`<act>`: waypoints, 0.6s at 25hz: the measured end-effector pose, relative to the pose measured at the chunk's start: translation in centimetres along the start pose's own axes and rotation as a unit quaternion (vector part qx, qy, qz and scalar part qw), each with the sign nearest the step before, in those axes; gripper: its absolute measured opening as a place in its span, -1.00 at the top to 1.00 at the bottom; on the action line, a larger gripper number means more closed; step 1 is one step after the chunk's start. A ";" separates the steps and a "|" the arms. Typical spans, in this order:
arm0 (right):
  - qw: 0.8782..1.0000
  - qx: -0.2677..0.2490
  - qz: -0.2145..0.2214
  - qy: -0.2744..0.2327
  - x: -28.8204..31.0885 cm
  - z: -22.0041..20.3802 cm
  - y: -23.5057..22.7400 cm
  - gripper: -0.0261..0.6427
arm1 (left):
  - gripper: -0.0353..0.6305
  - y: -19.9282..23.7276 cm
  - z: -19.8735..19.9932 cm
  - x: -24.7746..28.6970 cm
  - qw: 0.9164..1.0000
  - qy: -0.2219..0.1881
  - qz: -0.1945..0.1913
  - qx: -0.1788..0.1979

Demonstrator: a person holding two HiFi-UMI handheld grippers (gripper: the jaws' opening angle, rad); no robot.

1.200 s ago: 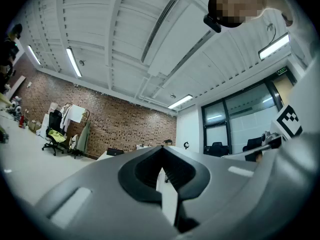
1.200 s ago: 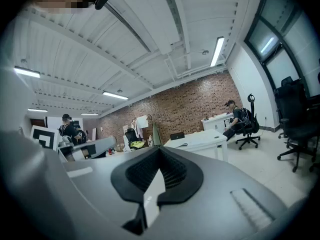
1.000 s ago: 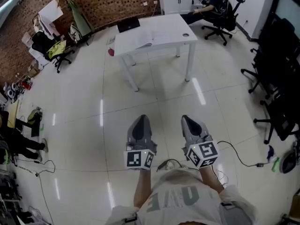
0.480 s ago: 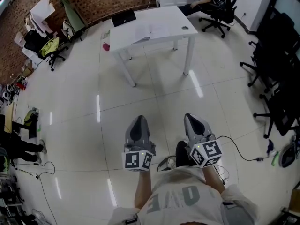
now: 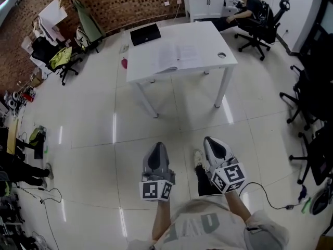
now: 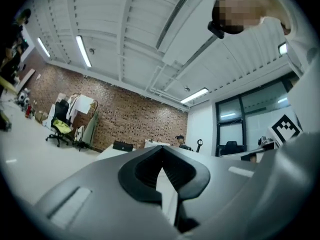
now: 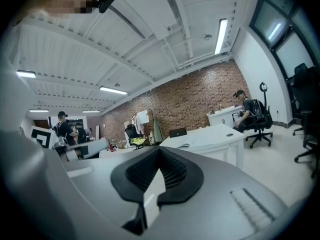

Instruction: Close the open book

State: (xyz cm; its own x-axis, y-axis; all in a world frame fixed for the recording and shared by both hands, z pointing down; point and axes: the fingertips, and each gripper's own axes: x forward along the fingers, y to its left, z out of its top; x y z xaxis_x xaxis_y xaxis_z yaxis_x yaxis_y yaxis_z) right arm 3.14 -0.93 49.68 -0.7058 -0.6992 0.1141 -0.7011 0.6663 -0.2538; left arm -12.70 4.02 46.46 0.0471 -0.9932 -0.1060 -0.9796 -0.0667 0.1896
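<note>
Grey left gripper (image 5: 157, 149) and grey right gripper (image 5: 213, 142) both closed tight on nothing, held side by side over the glossy tiled floor (image 5: 93, 139), aimed at the open white paper book (image 5: 177, 56) lying well ahead on the white rectangular table (image 5: 208, 35), presumably too far off to touch.

Open book (image 5: 178, 58) on table (image 5: 210, 35), laptop (image 5: 145, 34) at its far left corner

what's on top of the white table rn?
An open book near the front edge, a black laptop at a far corner, a small round item. Anything under the book is covered.
</note>
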 end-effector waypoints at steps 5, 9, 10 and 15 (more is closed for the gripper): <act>0.999 -0.030 0.020 -0.007 12.0 5.9 -5.1 0.91 | 0.85 5.3 3.9 11.9 0.998 -0.035 0.030 0.038; 0.998 -0.053 0.025 -0.020 18.2 9.5 -8.7 0.91 | 0.85 7.0 5.3 18.0 0.996 -0.052 0.032 0.059; 0.998 -0.055 0.020 -0.022 19.1 9.9 -9.5 0.91 | 0.85 7.3 5.0 19.0 0.997 -0.049 0.031 0.048; 0.999 -0.032 0.009 -0.018 21.9 10.2 -11.6 0.91 | 0.85 8.7 3.7 23.1 0.998 -0.024 0.032 0.051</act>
State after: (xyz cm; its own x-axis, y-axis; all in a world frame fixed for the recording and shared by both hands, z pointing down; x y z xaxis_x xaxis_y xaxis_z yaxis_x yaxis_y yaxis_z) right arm -3.13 -26.60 45.32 -0.7156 -0.6946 0.0741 -0.6936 0.6941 -0.1928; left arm -20.89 -19.13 42.05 -0.0228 -0.9892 -0.1449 -0.9952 0.0086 0.0974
